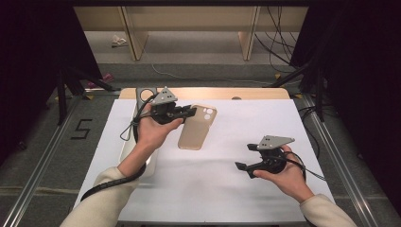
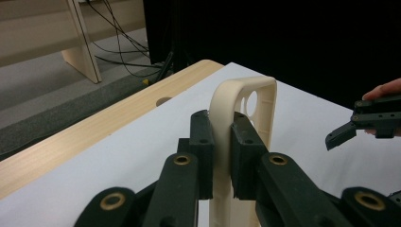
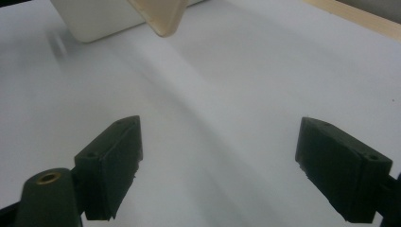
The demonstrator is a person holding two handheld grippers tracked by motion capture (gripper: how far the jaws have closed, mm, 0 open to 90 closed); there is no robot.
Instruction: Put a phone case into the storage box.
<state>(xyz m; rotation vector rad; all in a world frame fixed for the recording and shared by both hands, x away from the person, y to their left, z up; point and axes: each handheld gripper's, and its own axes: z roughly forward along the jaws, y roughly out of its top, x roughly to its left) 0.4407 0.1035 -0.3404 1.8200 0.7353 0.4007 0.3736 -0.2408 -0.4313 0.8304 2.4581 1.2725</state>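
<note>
A beige phone case (image 1: 196, 128) with a camera cutout hangs tilted just above the white table top (image 1: 222, 194). My left gripper (image 1: 191, 112) is shut on its long edge near the camera end. In the left gripper view the two black pads (image 2: 203, 142) press on the case's (image 2: 224, 101) rim from both sides. My right gripper (image 1: 243, 156) is held low over the table to the right of the case, open and with nothing in it. In the right gripper view its jaws (image 3: 220, 161) stand wide apart over bare white surface, and the case's corner (image 3: 161, 16) shows at the top.
A white tray-like object (image 1: 142, 158) lies at the table's left side, partly under the left forearm, and shows again (image 3: 94, 19) in the right gripper view. A grey piece with a round hole (image 1: 144, 94) sits behind the left gripper. The table's wooden back edge (image 1: 213, 92) borders cables on the floor.
</note>
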